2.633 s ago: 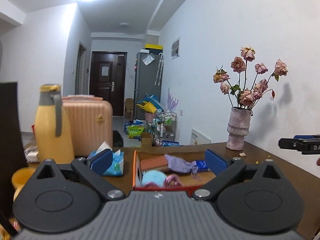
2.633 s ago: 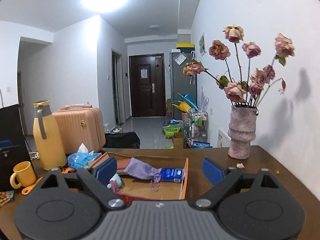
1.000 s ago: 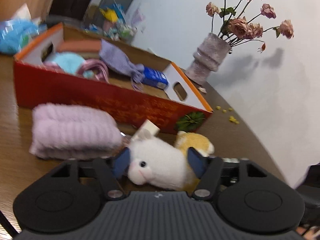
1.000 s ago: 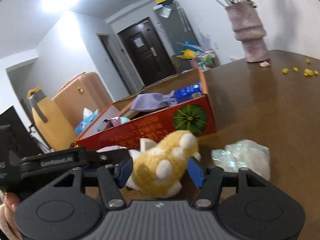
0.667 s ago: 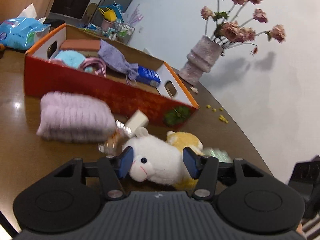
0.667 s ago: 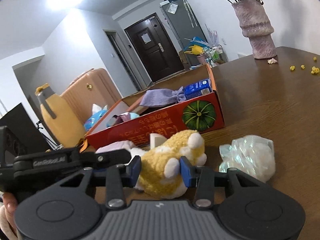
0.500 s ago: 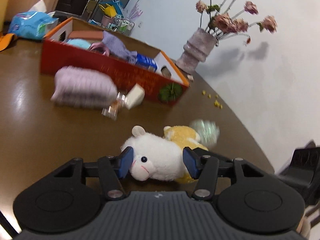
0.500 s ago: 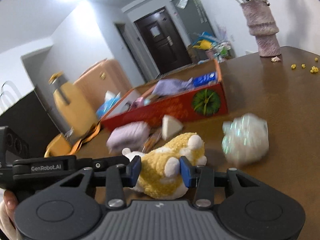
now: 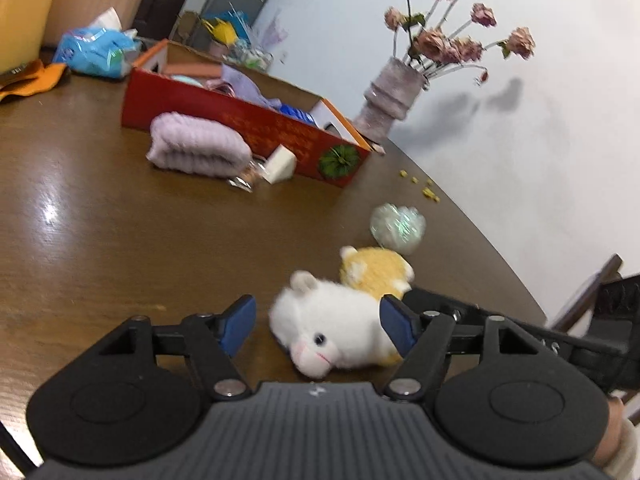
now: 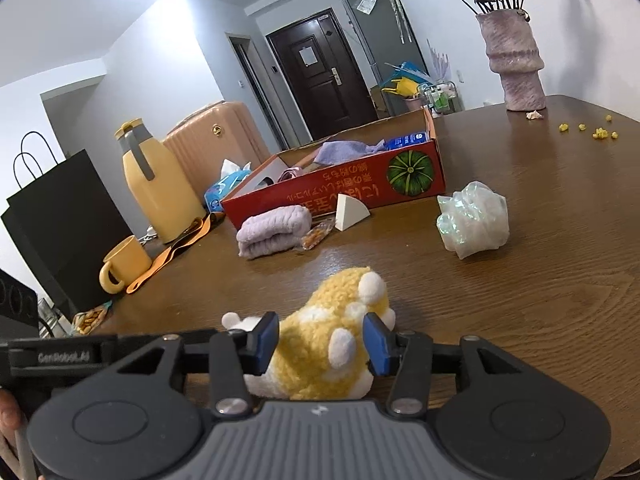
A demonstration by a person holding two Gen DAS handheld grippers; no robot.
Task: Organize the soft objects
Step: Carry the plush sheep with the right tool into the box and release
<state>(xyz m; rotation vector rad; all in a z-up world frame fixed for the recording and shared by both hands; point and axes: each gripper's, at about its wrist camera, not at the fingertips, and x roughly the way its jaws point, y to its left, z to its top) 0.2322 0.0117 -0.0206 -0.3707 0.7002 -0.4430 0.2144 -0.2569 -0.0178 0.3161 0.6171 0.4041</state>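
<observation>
Here the left claw [image 9: 318, 324] stands apart, its jaws having just been opening: the white plush animal [image 9: 336, 330] lies between the blue pads, with a clear gap on the left side, while on the right the pad sits just beside its back and whether they touch cannot be told. The toy is fluffy and white, with a small rounded ear, a black bead eye and a pink snout pointing toward the camera, and it rests on the brown wooden worktop [image 9: 120, 232].

The right claw [image 10: 320, 344] has its pads pressed into the flanks of the yellow plush animal [image 10: 332, 348]; its jaws have just been opening a little, yet the curly pile bulges around both pads. This toy is woolly and mustard yellow with white paws and white patches, and it lies on the worktop too, touching the white one.

Beyond them, near the yellow toy, sits a crumpled iridescent plastic bundle [image 10: 474, 224]. Farther off lies a folded lilac towel [image 10: 274, 232] just in front of the red cardboard box [image 10: 340, 192], with a white wedge-shaped sponge [image 10: 350, 212] beside it. In the box lie a purple cloth pouch [image 10: 344, 148] and a small blue packet [image 10: 408, 140].
</observation>
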